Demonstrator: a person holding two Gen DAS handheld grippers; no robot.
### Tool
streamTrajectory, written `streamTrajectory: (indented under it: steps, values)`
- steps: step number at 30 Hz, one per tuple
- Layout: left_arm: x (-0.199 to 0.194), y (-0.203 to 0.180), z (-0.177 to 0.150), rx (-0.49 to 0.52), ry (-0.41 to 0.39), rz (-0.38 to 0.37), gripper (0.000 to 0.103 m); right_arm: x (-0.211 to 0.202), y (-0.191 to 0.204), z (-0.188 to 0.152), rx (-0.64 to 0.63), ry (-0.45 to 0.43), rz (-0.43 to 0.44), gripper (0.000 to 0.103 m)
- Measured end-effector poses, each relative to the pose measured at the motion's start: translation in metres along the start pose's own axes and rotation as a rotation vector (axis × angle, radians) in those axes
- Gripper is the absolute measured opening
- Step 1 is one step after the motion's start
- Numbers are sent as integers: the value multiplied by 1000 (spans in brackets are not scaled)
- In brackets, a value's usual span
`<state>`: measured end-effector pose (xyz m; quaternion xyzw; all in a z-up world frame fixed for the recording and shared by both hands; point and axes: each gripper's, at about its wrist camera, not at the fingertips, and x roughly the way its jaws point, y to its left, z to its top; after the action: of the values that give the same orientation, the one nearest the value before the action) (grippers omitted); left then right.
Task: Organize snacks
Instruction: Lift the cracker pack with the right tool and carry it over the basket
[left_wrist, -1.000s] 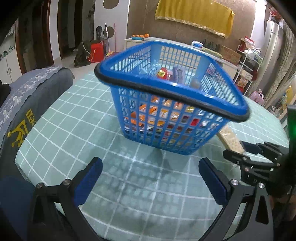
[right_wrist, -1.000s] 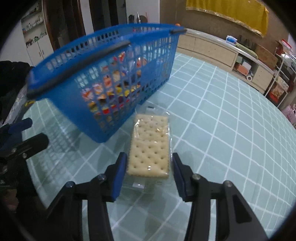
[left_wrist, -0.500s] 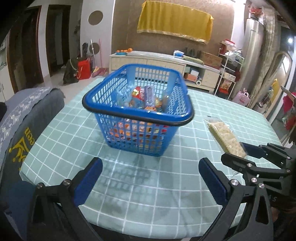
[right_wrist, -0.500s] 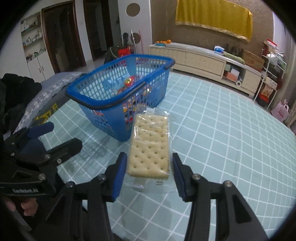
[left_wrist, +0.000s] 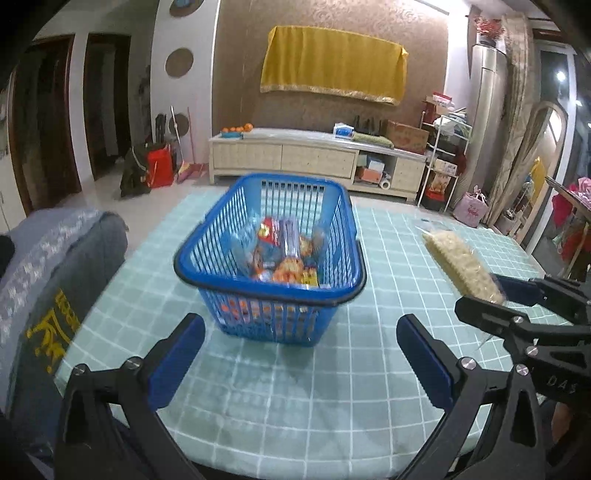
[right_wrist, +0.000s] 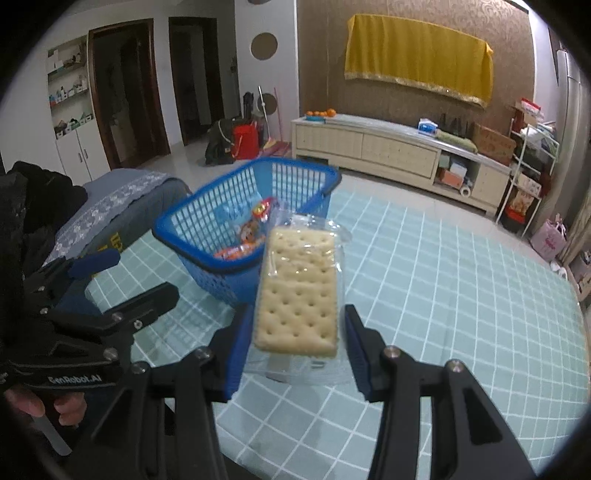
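A blue plastic basket (left_wrist: 207, 243) with several snack packs inside stands on the green checked table (left_wrist: 303, 384). It also shows in the right wrist view (right_wrist: 192, 225). My right gripper (right_wrist: 295, 343) is shut on a clear pack of crackers (right_wrist: 299, 291) and holds it above the table, just right of the basket. The pack also shows in the left wrist view (left_wrist: 461, 266), held by the right gripper (left_wrist: 517, 295). My left gripper (left_wrist: 301, 354) is open and empty, in front of the basket; it shows at the left of the right wrist view (right_wrist: 122, 273).
A grey cloth-covered seat (left_wrist: 48, 266) stands at the table's left edge. A long cream cabinet (left_wrist: 317, 158) runs along the far wall, with a wire rack (left_wrist: 443, 162) to its right. A red bag (left_wrist: 159, 166) sits on the floor.
Both grippers have risen and drawn back from the basket, which looks smaller and lower. The right gripper has lifted the cracker pack off the table. The left stays open.
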<state>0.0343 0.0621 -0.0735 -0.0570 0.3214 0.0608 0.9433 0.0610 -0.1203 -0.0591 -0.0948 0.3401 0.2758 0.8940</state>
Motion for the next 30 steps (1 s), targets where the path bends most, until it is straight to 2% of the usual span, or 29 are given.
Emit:
streamTrajectory:
  steps: [14, 24, 30]
  values:
    - [-7, 28, 52, 22, -90, 4, 103, -3, 20, 50, -70, -86, -26, 53]
    - [12, 60, 75, 11, -98, 59, 103, 25, 41, 81, -123, -77, -1, 53]
    - [37, 84, 74, -12, -57, 101, 103, 57, 50, 89, -152, -18, 18, 53]
